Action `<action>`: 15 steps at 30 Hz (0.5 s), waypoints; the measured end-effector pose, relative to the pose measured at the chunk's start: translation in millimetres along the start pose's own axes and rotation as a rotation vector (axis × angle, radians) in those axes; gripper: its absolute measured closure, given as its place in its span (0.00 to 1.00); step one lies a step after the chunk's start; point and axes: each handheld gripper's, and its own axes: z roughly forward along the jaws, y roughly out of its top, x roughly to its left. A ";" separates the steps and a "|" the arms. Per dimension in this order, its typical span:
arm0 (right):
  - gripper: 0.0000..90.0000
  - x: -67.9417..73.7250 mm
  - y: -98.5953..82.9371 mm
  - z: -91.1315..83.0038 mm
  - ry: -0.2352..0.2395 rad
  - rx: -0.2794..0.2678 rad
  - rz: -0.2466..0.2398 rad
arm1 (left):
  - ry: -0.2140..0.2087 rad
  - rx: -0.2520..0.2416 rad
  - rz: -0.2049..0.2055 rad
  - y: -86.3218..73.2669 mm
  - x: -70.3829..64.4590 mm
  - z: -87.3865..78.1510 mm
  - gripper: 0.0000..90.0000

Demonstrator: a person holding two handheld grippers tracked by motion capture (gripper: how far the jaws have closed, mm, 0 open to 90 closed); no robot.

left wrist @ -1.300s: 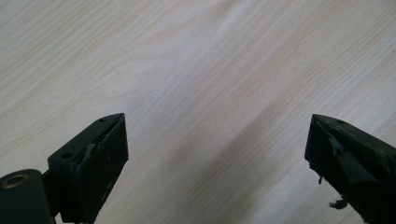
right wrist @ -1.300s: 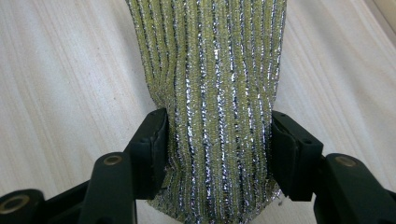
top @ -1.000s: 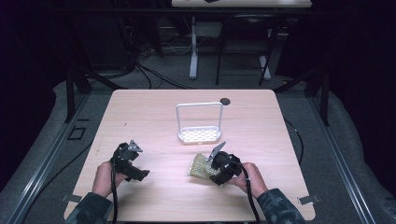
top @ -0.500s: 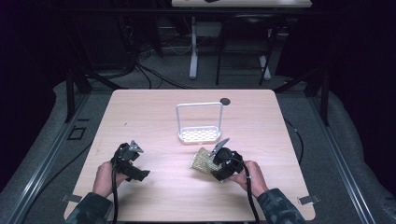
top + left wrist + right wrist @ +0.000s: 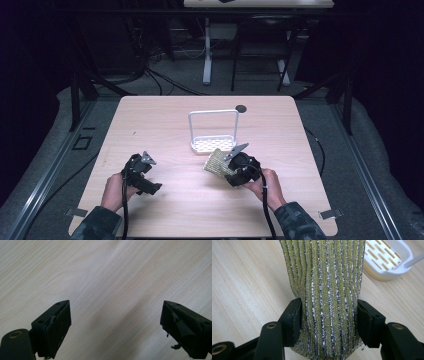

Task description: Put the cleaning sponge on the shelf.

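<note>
Right gripper: in my right hand, at about 5 o'clock on the table; my jaws pinch the sponge from both sides.
Sponge: yellow-green with silver stripes, squeezed narrow where my two jaws press it; its far end points to 12 o'clock in the right gripper view, toward the rack.
Sponge in the high view: just at 6 o'clock of the rack, near its front edge; I cannot tell if it touches the table.
Rack: white slotted tray with a tall wire handle, near the table's middle; in the right gripper view it lies at 1 o'clock of the sponge.
Left gripper: in my left hand, at about 7 o'clock on the table, well apart from the sponge.
Left jaws: spread wide, nothing between them, bare wood under them in the left gripper view.
Black disc: small and round, at 1 o'clock of the rack, near the far edge.
</note>
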 end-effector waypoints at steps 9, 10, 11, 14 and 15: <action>0.47 -6.6 4.8 -1.1 -0.020 -0.007 0.025 | 0.004 0.008 0.002 -0.1 -0.2 0.4 0.11; 0.47 -7.3 5.0 -1.5 -0.022 -0.007 0.026 | 0.004 0.008 0.002 -0.1 -0.2 0.4 0.11; 0.47 -7.5 5.0 -1.9 -0.026 -0.008 0.031 | 0.004 0.008 0.001 -0.2 -0.1 0.3 0.11; 0.47 -9.6 4.7 -4.1 -0.040 -0.010 0.035 | 0.005 0.009 0.000 -0.7 0.4 0.6 0.11; 0.47 -9.6 4.7 -4.1 -0.040 -0.010 0.035 | 0.005 0.009 0.000 -0.7 0.4 0.6 0.11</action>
